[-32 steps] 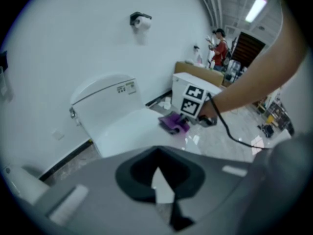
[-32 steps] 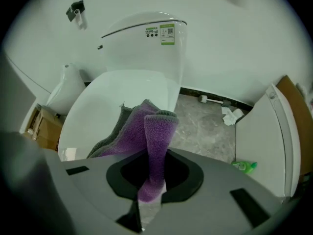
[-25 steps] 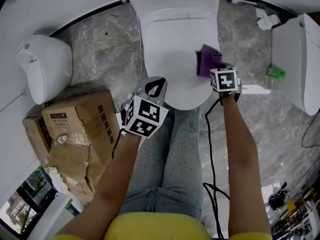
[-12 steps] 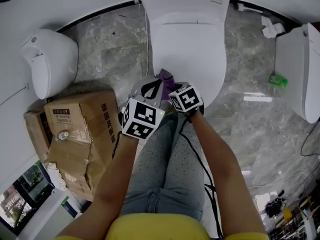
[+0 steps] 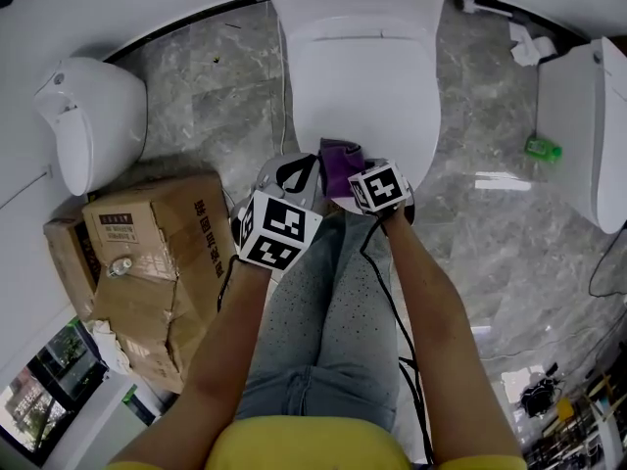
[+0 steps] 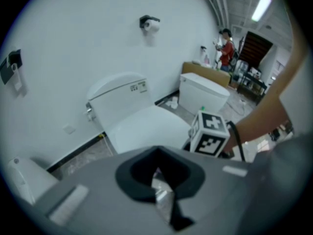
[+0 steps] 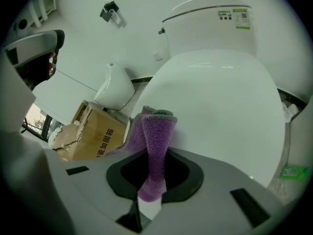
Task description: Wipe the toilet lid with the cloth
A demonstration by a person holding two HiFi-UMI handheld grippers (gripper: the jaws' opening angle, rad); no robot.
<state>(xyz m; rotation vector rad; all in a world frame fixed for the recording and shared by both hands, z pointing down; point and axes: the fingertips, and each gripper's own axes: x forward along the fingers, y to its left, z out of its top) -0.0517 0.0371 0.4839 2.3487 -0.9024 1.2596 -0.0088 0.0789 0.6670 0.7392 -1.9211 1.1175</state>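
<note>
Wiping toilet lid point(image 5: 364, 76): right gripper point(image 7: 150, 195) clamps purple cloth point(image 7: 157, 131), jaws pinched on one fold, cloth resting at lid's near edge, slightly left of centre. Left gripper point(image 6: 162, 197) clenched, empty, hovering just left of right one, beside lid's near rim. Risks, as judged: cloth sits at very edge, so stroke toward near side may drag it off lid; narrow pinch may let fold slip under pressure; grippers so close could knock together on leftward sweep.
</note>
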